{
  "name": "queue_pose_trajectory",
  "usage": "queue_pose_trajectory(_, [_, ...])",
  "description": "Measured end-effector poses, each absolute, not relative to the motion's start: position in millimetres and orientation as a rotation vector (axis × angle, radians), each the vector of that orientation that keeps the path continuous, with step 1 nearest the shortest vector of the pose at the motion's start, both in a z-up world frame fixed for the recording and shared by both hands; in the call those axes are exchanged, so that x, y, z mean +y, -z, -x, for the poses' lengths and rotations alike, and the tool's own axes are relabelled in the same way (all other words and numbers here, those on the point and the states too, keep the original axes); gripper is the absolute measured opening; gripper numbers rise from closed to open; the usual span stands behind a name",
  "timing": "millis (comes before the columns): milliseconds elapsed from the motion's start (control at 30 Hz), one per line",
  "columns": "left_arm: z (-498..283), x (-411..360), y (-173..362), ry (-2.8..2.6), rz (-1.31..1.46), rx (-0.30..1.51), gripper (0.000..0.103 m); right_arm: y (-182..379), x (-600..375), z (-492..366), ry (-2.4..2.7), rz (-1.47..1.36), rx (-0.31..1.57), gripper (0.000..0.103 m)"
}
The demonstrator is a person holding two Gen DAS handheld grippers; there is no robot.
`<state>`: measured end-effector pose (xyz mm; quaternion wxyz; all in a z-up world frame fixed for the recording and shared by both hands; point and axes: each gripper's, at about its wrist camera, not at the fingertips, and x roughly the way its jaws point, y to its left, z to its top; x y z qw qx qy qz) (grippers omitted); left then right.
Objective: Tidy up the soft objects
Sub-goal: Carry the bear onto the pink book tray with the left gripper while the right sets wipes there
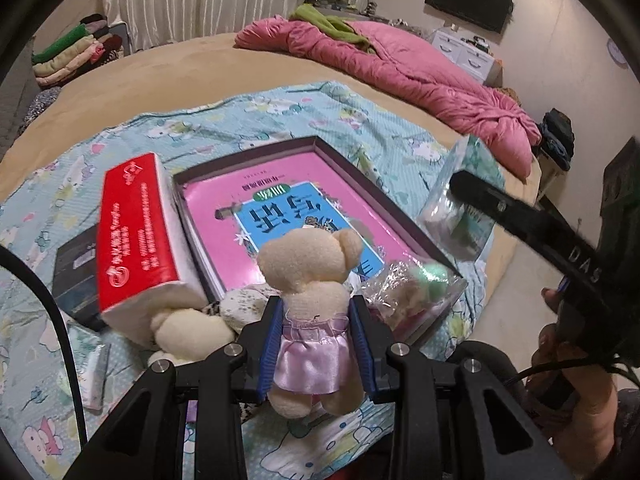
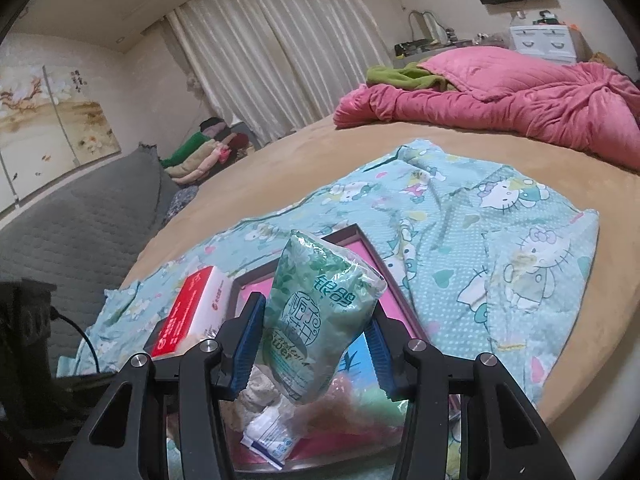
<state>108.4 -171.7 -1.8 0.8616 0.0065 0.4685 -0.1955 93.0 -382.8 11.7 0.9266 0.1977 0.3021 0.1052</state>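
Standing upright between the blue pads, the small plush bear (image 1: 310,312) in a lilac satin skirt has its long axis vertical, head toward 12 o'clock, feet toward 6 o'clock, its back to the lens. The left gripper (image 1: 316,344) is clamped on its waist, one pad on each flank, above the near edge of the box lid (image 1: 400,200). A second cream bear (image 1: 188,332) lies at 9 o'clock of it, tucked under the red tissue pack (image 1: 136,240), which leans against the lid's left wall. A crinkled clear bag (image 1: 408,288) with a green ball sits at 3 o'clock, inside the lid's near corner.

The green tissue packet (image 2: 320,316) is pinched low in the right gripper (image 2: 316,348), long axis tilted, top pointing toward 11 o'clock; the left pad presses its side, while contact at the right pad is hard to judge. It hangs above the lid. All rest on the cartoon-cat sheet (image 2: 500,240), with a pink quilt (image 2: 520,96) at 1 o'clock
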Motion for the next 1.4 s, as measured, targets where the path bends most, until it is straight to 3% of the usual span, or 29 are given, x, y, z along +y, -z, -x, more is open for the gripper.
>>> queue_pose_trajectory(467, [-122, -183, 38, 0.425, -0.022, 1.055, 0.034, 23, -378, -129, -0.183, -0.433, 0.729, 0.05])
queue_pose_trajectory(1400, [-128, -184, 43, 0.429, -0.005, 1.063, 0.035, 72, -377, -154, -0.07, -0.329, 0.899, 0.05])
